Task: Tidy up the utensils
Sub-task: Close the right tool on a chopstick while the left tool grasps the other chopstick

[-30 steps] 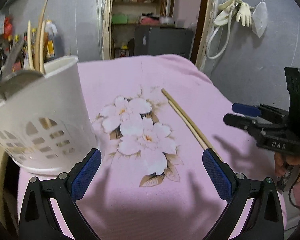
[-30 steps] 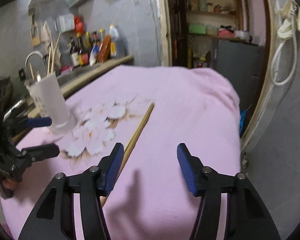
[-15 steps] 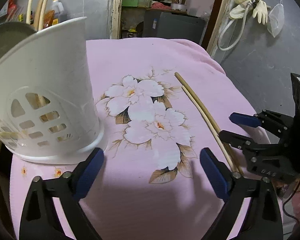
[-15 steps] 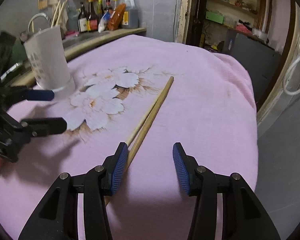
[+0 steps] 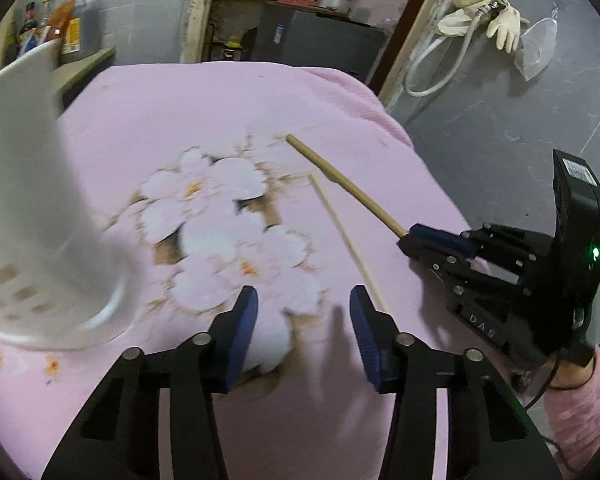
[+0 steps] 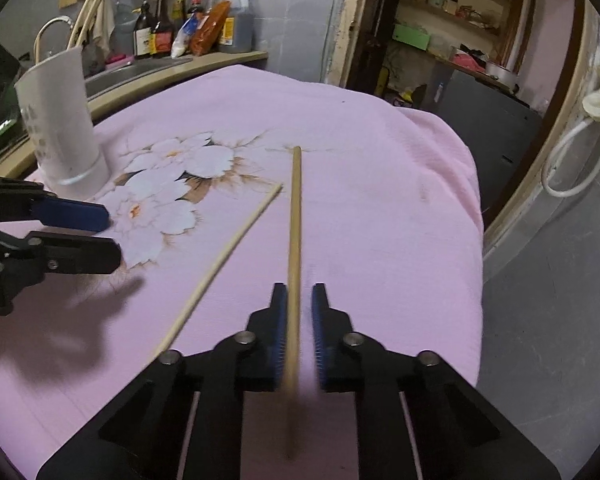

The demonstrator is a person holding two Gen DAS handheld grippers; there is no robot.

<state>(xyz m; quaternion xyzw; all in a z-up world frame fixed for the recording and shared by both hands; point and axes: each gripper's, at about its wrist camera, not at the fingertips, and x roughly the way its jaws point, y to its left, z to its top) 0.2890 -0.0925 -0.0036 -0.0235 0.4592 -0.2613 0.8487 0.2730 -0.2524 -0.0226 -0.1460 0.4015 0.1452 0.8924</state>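
Chopstick pick-up: your right tool has clamped the thicker chopstick
Your left tool is closing on nothing; the thinner chopstick lies just left of your right tool; next, carry to the white holder

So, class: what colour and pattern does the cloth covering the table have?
The cloth is pink with a print of white flowers and brown leaves, clearest in the right wrist view.

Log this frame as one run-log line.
right gripper: shut on thick chopstick | left gripper: closing, empty | thin chopstick: on cloth | holder: upright
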